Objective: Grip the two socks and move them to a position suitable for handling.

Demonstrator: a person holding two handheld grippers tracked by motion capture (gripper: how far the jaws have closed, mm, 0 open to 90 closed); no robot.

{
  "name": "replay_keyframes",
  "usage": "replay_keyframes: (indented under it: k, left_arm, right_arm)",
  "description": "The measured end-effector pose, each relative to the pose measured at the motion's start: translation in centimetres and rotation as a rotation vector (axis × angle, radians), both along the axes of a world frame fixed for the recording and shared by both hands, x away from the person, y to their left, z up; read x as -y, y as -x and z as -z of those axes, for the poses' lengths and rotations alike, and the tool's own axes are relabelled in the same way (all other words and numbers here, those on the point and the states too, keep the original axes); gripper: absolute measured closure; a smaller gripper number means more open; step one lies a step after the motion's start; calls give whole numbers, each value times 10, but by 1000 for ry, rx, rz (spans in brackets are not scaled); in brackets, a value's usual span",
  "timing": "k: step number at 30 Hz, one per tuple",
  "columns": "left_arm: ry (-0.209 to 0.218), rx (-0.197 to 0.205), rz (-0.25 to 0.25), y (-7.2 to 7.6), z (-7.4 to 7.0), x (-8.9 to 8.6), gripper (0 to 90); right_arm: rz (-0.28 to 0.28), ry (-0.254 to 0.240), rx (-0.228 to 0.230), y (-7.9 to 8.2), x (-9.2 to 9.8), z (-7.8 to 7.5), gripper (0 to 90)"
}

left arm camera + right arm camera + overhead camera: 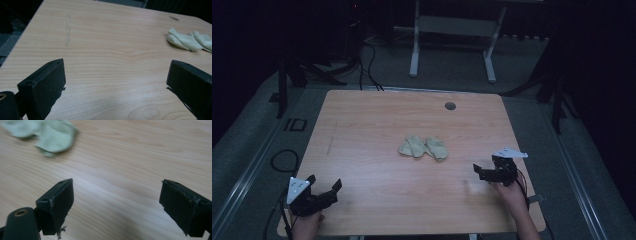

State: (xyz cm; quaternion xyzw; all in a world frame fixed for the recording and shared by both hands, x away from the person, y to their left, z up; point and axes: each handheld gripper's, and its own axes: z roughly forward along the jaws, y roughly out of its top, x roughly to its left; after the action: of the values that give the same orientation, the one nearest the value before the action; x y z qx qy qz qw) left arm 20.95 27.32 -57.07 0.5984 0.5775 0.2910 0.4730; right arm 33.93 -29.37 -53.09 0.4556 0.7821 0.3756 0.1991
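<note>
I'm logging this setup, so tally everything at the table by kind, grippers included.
Pale green socks: 2, lying side by side and touching at mid-table
Black two-jaw grippers: 2, the left gripper and the right gripper, both open and holding nothing
Wooden table: 1
Total: 5

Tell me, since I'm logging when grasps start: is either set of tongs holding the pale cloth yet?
No. In the high view the pale cloth lies alone mid-table, while the left tongs and right tongs sit open near the front edge.
</note>
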Motion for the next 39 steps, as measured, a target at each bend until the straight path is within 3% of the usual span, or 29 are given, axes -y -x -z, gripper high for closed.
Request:
replay_keyframes:
  k: [6, 13, 16, 21, 27, 39]
  left_arm:
    - [-14, -3, 27, -1, 0, 5, 23]
    - [-20, -8, 40, -2, 0, 7, 23]
    - [-21, -1, 46, -2, 0, 7, 22]
    - [-21, -4, 61, -3, 1, 8, 22]
    - [-20, -4, 68, -4, 1, 8, 22]
    - [-37, -3, 76, -5, 2, 7, 22]
  right_arm:
    - [-64, -13, -38, -15, -30, -2, 123]
    - [-110, -13, -47, -32, -64, -2, 140]
    - [-120, -6, -42, -38, -75, -3, 204]
    - [-143, 25, -50, -47, -93, -6, 217]
    - [-162, 27, -72, -60, -113, -6, 229]
    - [-174, 101, -128, -87, -153, 10, 273]
